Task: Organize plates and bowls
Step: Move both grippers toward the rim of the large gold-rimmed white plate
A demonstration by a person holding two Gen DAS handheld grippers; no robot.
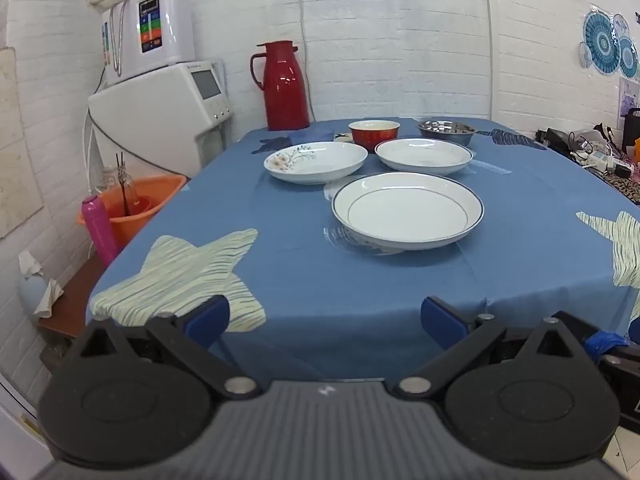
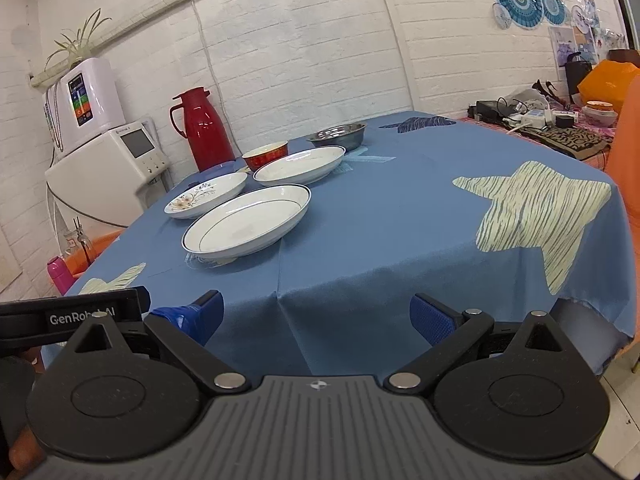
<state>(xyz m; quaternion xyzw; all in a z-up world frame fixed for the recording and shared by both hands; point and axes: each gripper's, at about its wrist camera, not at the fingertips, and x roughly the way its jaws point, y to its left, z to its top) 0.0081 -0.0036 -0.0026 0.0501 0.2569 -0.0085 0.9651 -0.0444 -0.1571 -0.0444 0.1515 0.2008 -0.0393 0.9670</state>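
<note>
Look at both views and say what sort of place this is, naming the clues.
Probably a home dining corner or a small break room: a table under a blue star cloth set with plates and bowls, a red thermos, and a water dispenser against a white brick wall.

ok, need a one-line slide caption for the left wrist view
Open left gripper faces three white plates, a red bowl and a steel bowl on blue tablecloth.

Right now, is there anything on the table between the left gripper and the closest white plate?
No, only bare blue tablecloth lies between the open left gripper and the nearest white plate, as the left wrist view shows.
</note>
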